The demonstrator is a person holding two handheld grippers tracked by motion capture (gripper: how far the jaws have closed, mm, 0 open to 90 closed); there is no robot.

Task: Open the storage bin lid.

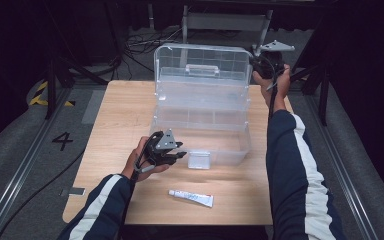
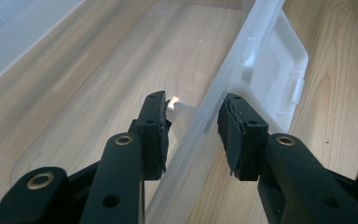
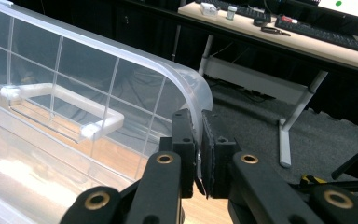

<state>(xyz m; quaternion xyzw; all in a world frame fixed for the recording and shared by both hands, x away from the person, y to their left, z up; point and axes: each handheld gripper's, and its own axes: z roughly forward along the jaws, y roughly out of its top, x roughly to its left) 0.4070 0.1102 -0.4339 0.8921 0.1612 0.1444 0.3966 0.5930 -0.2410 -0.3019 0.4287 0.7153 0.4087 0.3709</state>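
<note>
a clear plastic storage box (image 1: pixel 200 132) sat open in the middle of the wooden table (image 1: pixel 115 120), its lid (image 1: pixel 202 75) standing upright at the far side with a moulded handle (image 1: pixel 202 69) showing through the ribbed panel. the person's right arm, in a dark sleeve (image 1: pixel 295 165) with a white stripe, reached out along the right edge of the table to the lid's upper right corner. there the right gripper (image 3: pixel 198 140) had its jaws pressed nearly together on the curved rim of the lid, the thin clear plastic pinched between the two black pads. the left gripper (image 2: pixel 193 133) was at the box's near left corner, just above the table. its jaws straddled the front wall of the box, one pad inside the tub and one outside; the inner pad lay against the plastic, while the outer one seemed to stand a little off it, so i could not say for sure that it was clamping the wall. just past that gripper the box's front latch (image 1: pixel 199 160) hung open against the table. nearer the person, well apart from the box, a small white tube (image 1: pixel 190 197) with a cap at its left end lay flat on the wood. beyond the table were a dark floor, some cables and the legs of a desk (image 3: pixel 303 98)
</note>
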